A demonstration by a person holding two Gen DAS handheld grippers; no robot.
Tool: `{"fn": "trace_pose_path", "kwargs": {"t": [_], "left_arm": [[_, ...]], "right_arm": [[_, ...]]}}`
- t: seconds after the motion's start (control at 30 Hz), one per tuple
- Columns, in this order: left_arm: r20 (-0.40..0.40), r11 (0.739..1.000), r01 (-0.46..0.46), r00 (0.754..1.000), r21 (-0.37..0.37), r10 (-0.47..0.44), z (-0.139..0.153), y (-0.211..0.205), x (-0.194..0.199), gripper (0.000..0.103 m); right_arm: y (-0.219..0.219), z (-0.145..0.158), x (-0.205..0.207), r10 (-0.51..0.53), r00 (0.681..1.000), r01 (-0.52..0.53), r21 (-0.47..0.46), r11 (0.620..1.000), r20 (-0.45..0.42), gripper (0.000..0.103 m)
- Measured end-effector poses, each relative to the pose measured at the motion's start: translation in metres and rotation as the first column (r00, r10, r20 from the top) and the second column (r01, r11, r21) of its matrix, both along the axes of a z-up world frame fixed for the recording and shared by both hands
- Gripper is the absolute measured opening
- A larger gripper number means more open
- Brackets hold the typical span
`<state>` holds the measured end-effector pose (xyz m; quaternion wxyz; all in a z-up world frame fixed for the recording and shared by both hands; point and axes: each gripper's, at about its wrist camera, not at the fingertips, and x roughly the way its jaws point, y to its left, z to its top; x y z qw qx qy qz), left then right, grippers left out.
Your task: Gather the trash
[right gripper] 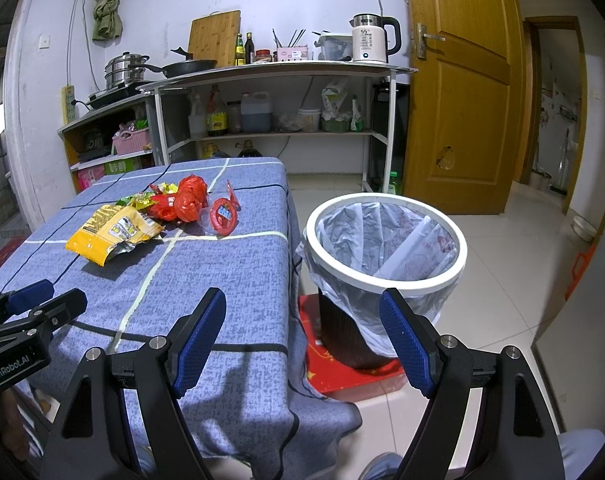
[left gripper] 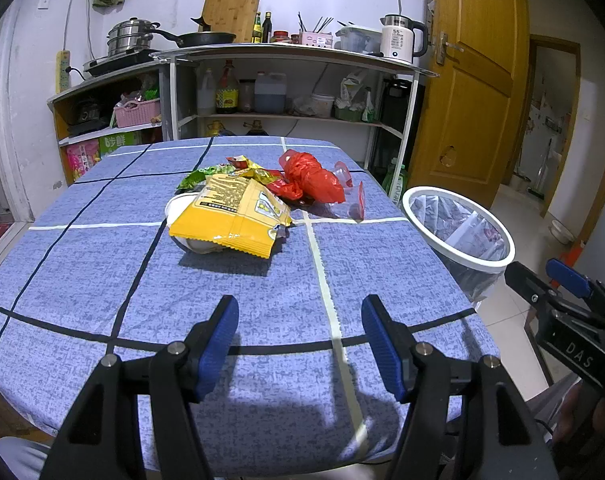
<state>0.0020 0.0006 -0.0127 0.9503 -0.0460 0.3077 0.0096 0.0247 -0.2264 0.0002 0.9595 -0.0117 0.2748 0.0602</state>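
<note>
On the blue checked tablecloth (left gripper: 262, 300), toward the far half of the table, the trash sits in 1 loose heap. Nearest is a yellow snack bag (left gripper: 232, 216), lying partly over a white bowl or lid (left gripper: 174, 206) whose shape is mostly hidden. Behind it are small crumpled wrappers (left gripper: 246, 168) in green, yellow and red, then a bunched red plastic bag (left gripper: 310, 178), and at the right edge of the heap a clear red-printed packet (right gripper: 222, 216).

Both tools hover short of the heap, near the front edge of the table. The left gripper (left gripper: 298, 340) has its jaws spread wide with nothing between them, aimed at the yellow bag. The right gripper (right gripper: 302, 340) is likewise released and empty, pointing past the table's corner toward the bin (right gripper: 386, 240). That bin stands on the floor just beside the table, on a red mat (right gripper: 342, 376), lined with a pale bag and open at the top.

Everything here looks light and limp. The yellow bag is probably glossy foil film, so it may slip; pinching its crimped serrated edge, or a fold in the flat body, should hold better than the smooth face. The red plastic bag is soft and will squash, so a grip through the bunched middle seems safest. Small wrappers may scatter if nudged. The bowl-like piece beneath is likely stiffer and best taken by its rim.
</note>
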Motion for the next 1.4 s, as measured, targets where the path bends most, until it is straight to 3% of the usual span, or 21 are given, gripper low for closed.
{"fn": "trace_pose_path", "kwargs": {"t": [0.5,0.8,1.0,1.17,1.33,1.4], "left_arm": [[-0.012,1.0,0.005,1.0,-0.004,-0.005,0.002,-0.005,0.003,0.066],[-0.019,1.0,-0.017,1.0,0.0,0.017,0.005,0.007,0.016,0.066],[0.009,0.999,-0.014,1.0,-0.029,0.015,0.018,0.032,0.033,0.066],[0.017,0.999,-0.032,0.999,-0.023,0.032,0.03,0.05,0.059,0.073],[-0.052,0.998,-0.044,0.998,-0.046,0.042,0.025,0.066,0.091,0.077],[-0.075,0.998,-0.044,0.996,-0.049,0.04,0.02,0.069,0.098,0.077]], "right_arm": [[0.004,-0.002,0.001,0.011,1.0,-0.011,-0.002,1.0,-0.008,0.079],[0.021,0.005,0.017,0.095,0.995,-0.095,0.0,0.995,-0.014,0.079],[0.032,0.014,0.04,0.158,0.987,-0.157,0.007,0.987,-0.022,0.079],[0.043,0.022,0.069,0.212,0.977,-0.211,0.015,0.977,-0.033,0.079],[0.061,0.021,0.11,0.291,0.954,-0.291,0.017,0.957,-0.072,0.079],[0.069,0.014,0.13,0.331,0.935,-0.33,0.032,0.944,-0.126,0.079]]}}
